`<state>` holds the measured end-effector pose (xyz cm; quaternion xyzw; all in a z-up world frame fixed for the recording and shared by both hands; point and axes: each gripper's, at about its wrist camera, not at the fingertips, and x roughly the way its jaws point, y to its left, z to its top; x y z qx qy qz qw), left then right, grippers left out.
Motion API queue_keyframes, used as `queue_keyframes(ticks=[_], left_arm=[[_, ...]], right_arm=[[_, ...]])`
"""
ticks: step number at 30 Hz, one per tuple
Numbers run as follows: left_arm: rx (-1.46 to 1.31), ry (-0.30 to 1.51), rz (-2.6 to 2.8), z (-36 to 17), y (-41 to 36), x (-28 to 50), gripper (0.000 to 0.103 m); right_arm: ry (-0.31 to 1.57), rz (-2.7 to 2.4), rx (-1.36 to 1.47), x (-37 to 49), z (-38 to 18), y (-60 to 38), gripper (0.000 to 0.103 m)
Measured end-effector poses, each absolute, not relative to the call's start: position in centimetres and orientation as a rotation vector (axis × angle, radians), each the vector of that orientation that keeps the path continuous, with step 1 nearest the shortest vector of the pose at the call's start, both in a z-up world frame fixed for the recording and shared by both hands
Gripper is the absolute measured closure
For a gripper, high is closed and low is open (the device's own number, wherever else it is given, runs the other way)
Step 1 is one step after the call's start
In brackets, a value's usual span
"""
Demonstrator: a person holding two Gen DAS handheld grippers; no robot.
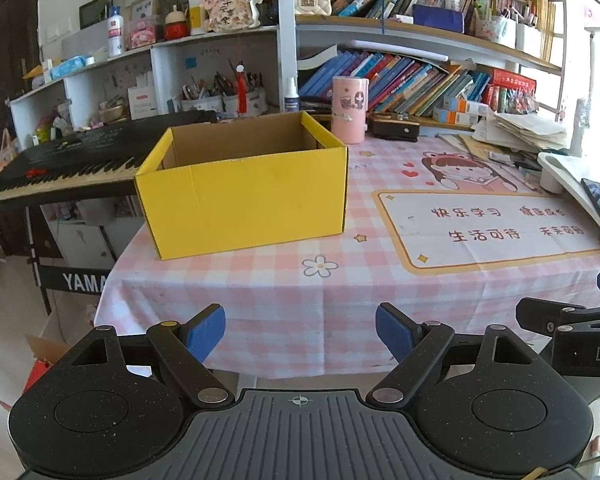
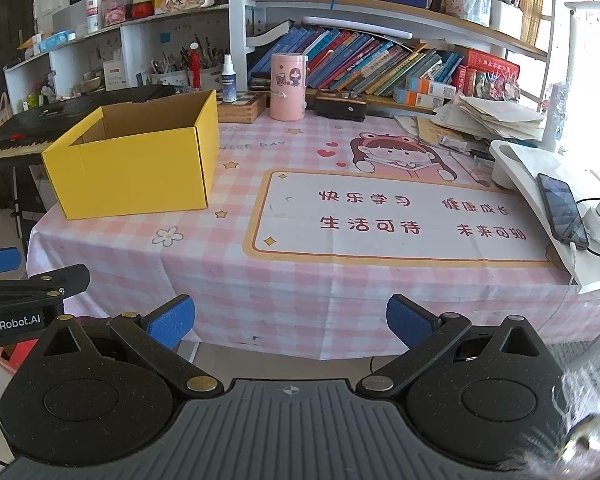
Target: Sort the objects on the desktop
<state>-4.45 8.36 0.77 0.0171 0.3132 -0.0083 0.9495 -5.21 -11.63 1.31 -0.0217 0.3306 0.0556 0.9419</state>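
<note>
An open yellow cardboard box (image 1: 244,200) (image 2: 136,168) stands on the left part of the pink checked tablecloth (image 1: 308,304) (image 2: 300,280); what lies inside it is hidden. A pink cylinder tin (image 1: 349,109) (image 2: 288,86) stands behind the box by the books. My left gripper (image 1: 300,332) hovers open before the table's front edge, nothing between its blue pads. My right gripper (image 2: 290,322) is open too, empty, just off the same edge to the right. Each gripper shows at the other view's side.
A black keyboard (image 1: 60,164) sits left of the table. A phone (image 2: 562,210) lies on a white stand at the right, with loose papers (image 2: 496,120) behind. A dark case (image 2: 340,108) and wooden box (image 2: 240,108) sit below the bookshelf.
</note>
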Motion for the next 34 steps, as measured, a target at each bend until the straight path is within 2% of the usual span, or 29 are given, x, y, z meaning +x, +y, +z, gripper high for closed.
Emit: queue_keyframes(ticks=[18,22,34], left_arm=[[0.044,0.637,-0.029,0.8,8.15,-4.27,0.017],[0.045,0.639,-0.021,0.78,8.28,-4.13,0.012],[0.045,0.644,-0.043,0.56,8.24,-3.55,0.011]], right_arm=[[0.677,0.101,-0.037,-5.21,1.33,-11.9,0.0],[0.68,0.104,-0.041,-5.05,1.28,-11.61,0.0],[0.694,0.098,-0.036,-4.54,1.02,-11.38,0.0]])
